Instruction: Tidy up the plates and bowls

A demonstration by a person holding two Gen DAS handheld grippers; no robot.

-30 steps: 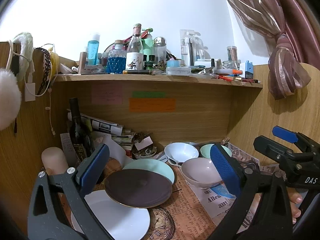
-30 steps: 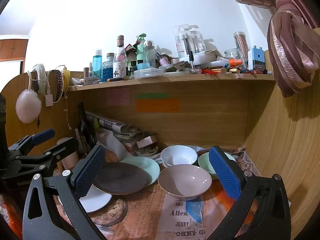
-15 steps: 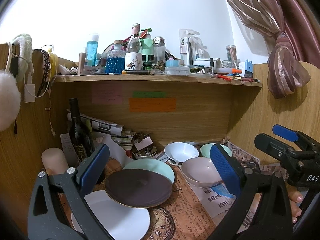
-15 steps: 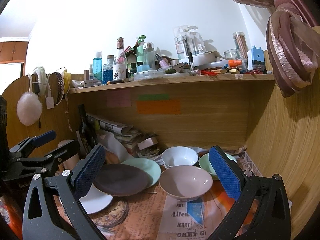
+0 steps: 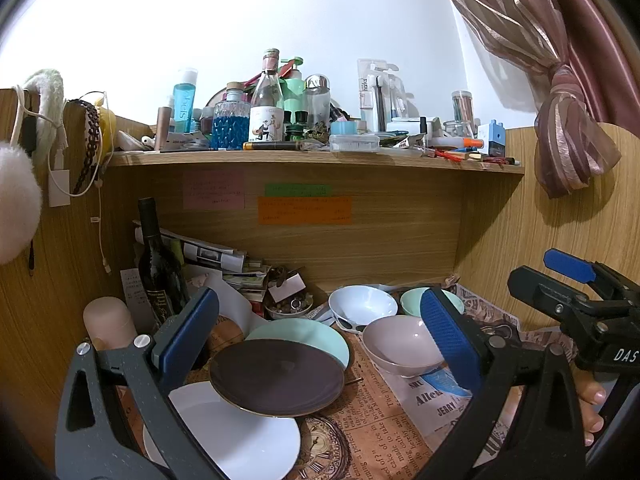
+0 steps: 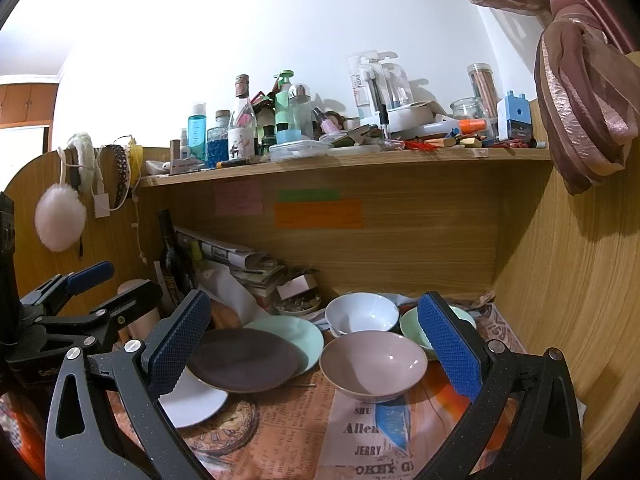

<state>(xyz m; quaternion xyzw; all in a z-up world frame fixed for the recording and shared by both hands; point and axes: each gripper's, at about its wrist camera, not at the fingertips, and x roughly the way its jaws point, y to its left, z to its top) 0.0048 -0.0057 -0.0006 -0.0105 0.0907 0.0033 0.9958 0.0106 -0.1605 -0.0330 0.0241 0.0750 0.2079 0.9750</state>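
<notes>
Left gripper [image 5: 318, 338] and right gripper [image 6: 314, 340]: fingers spread, grasping nothing. Centre frame: brown plate [image 6: 244, 359] overlaps mint plate [image 6: 298, 334] and white plate [image 6: 196, 400]; pink bowl [image 6: 374, 364] beside.

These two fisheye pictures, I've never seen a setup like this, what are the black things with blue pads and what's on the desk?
They are hand-held tongs, one per hand, each carrying a camera looking forward along its fingers. One picture is from the left tongs, the other from the right tongs; each also shows the other tool off to its side. Both stand open and hold nothing. On the newspaper-covered desk lie three overlapping plates: a dark brown plate over a white plate and a mint plate. Beside them are a pink bowl, a white bowl and a mint bowl.
</notes>
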